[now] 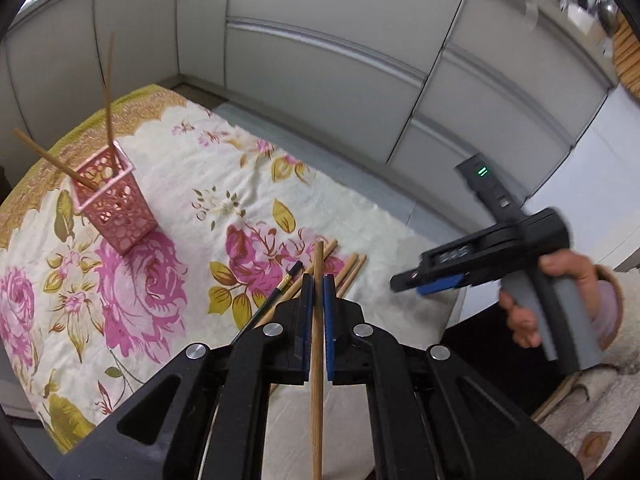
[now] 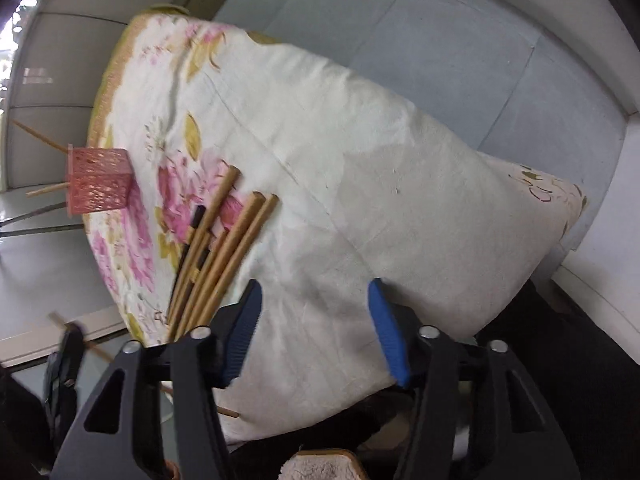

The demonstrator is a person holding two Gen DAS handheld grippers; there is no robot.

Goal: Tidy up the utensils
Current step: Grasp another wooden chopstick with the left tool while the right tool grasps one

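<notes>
Tablecloth (image 1: 168, 168) with pink roses and olive leaves is covering the table you are working over, with pale cabinet doors (image 1: 328, 92) standing behind it. You are looking at a pink perforated basket (image 1: 116, 208) sitting upright on the cloth near the far left end, with two wooden chopsticks (image 1: 109, 92) leaning out of its open top, one steep and one slanting low to the left. You are holding the right gripper (image 2: 316, 328) over bare white cloth near the table's near edge; its blue pads are standing well apart with nothing between them, and your hand (image 1: 560, 300) is wrapping its grey handle in the left wrist view. You are keeping the left gripper (image 1: 319, 312) closed on a single wooden chopstick (image 1: 317, 360), the blue pads pressing it from both sides so it is running lengthwise through the jaws and sticking out past the tips. You are leaving a loose pile of wooden chopsticks (image 2: 224, 252) lying on the cloth just beyond the left gripper, beside a rose print and to the left of the right gripper's fingers. You are also leaving a black chopstick (image 1: 280, 288) with a gold band lying among that pile, touching the wooden ones.
</notes>
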